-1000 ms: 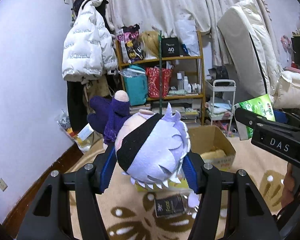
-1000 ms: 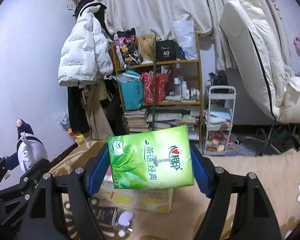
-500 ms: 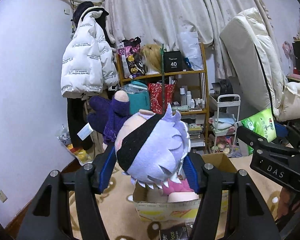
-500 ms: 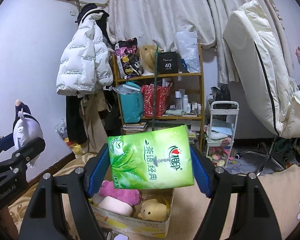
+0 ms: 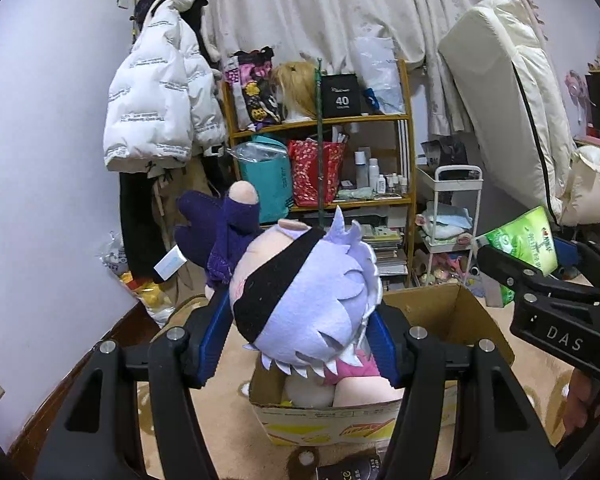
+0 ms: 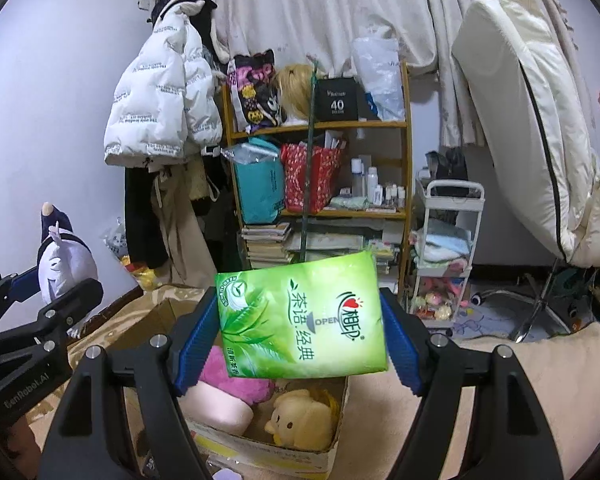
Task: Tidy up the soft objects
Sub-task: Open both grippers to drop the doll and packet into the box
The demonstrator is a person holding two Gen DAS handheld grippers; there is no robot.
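Currently both grippers are loaded and held above the cardboard box (image 6: 260, 446) on the carpet. Left gripper (image 5: 296, 344) is clamped on the plush doll (image 5: 300, 300) by its head; body and purple limbs stick out past the fingers. Right gripper (image 6: 300, 344) is clamped on the green tissue pack (image 6: 300, 316) across its short sides.

Risks, as judged:
- The doll's head is soft, so the grip may slip and drop it outside the box.
- The two grippers sit close together; lowering both at once could knock them.
- The box already holds a pink plush (image 6: 236, 384) and a yellow plush (image 6: 300, 420). Free room looks limited, mostly at the back left.
- The box rim may catch the protruding limbs.
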